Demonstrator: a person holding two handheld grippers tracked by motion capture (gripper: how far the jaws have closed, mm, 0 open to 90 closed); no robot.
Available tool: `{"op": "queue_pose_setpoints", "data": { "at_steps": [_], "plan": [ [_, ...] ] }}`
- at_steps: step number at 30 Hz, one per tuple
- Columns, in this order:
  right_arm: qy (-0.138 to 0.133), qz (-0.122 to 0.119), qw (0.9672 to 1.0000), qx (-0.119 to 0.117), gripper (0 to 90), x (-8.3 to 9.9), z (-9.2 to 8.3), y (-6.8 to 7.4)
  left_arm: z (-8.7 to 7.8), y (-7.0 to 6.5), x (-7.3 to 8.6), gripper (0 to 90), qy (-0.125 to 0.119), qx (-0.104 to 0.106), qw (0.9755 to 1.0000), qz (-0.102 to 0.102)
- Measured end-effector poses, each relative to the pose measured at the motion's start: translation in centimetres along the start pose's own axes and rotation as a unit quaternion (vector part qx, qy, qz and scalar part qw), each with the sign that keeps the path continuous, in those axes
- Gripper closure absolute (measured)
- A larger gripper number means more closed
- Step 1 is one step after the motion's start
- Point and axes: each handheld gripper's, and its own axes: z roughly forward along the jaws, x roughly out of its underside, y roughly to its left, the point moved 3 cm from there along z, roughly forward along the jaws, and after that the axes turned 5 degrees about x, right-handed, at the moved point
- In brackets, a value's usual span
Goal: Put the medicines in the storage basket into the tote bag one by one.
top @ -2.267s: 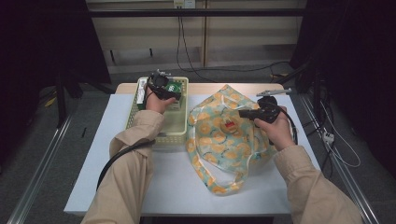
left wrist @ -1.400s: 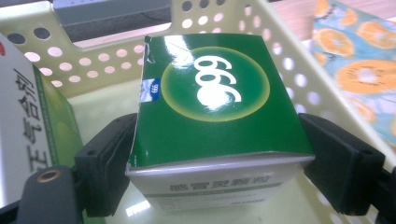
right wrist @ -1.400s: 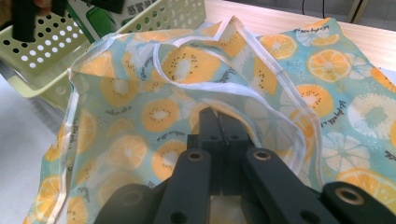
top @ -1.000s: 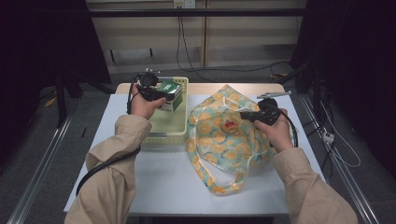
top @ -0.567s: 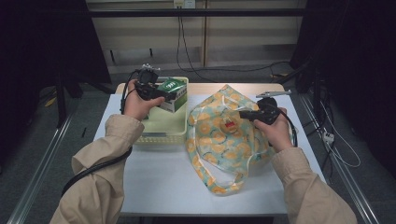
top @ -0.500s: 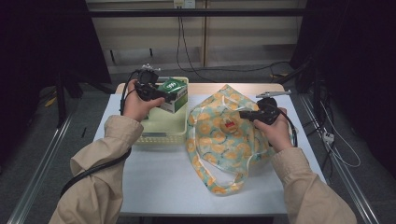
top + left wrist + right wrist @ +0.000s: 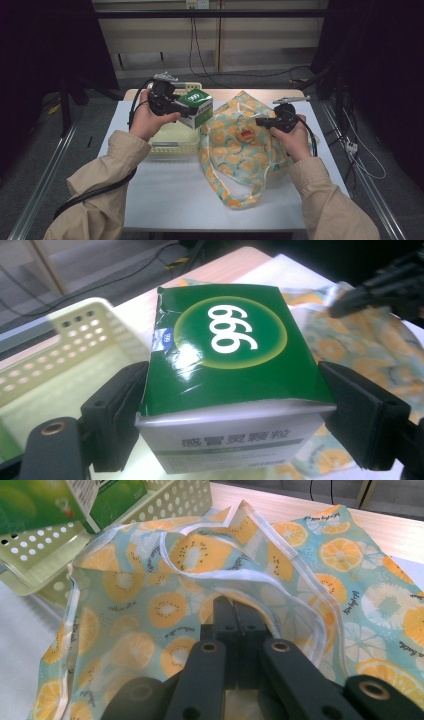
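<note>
**Jaws: left clamped on the box, right pinched shut on the bag's rim**

Jaws first: my left gripper (image 7: 235,405) has its two black pads pressed against the short sides of a glossy green-and-white cardboard box (image 7: 230,370), and the green top face bows upward slightly between them. In the high view the box (image 7: 196,107) hangs in the air above the gap between basket and bag, clear of the table. My right gripper (image 7: 234,611) has its jaws together, closed on the white-piped rim of a soft cloth bag printed with orange and kiwi slices on pale blue (image 7: 150,605), lifting that edge so the mouth gapes a little.

The bag (image 7: 235,165) lies rumpled on the white table (image 7: 170,195), its looped handles trailing toward me. Just beside it sits a pale yellow perforated plastic basket (image 7: 172,142), partly covered by my left hand (image 7: 145,120). What looks like a small red label on the bag's front I cannot read. My right hand (image 7: 295,140) hides the bag's right edge. The box's lower front carries printed characters, cut off by the left gripper view's bottom edge.
</note>
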Motion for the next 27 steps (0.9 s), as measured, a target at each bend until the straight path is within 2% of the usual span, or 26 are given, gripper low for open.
{"op": "queue_pose_setpoints", "data": {
  "at_steps": [1,5,12,17,20,27],
  "plan": [
    [-0.001,-0.002,1.0000,-0.001,90.0,-0.1,0.0,0.0,0.1,-0.4,-0.1,16.5,0.003,0.005,0.9999,0.011],
    [-0.002,-0.001,1.0000,0.002,90.0,-0.2,-0.2,0.0,0.5,-2.3,-0.2,16.5,0.004,0.027,0.9992,0.028],
    [-0.003,0.000,1.0000,0.002,90.0,-0.1,-0.2,-0.2,1.2,-4.6,-0.2,16.5,0.002,0.055,0.9974,0.047],
    [-0.001,0.001,1.0000,0.002,90.0,0.0,-0.1,-0.2,1.6,-6.3,-0.2,16.5,0.004,0.079,0.9949,0.063],
    [0.001,0.002,1.0000,-0.001,90.0,0.0,0.0,-0.1,2.0,-7.0,0.0,16.5,0.008,0.089,0.9936,0.070],
    [-0.001,0.001,1.0000,-0.004,90.0,0.0,0.0,0.1,3.3,-8.1,0.7,16.4,0.011,0.109,0.9914,0.071]
  ]
}}
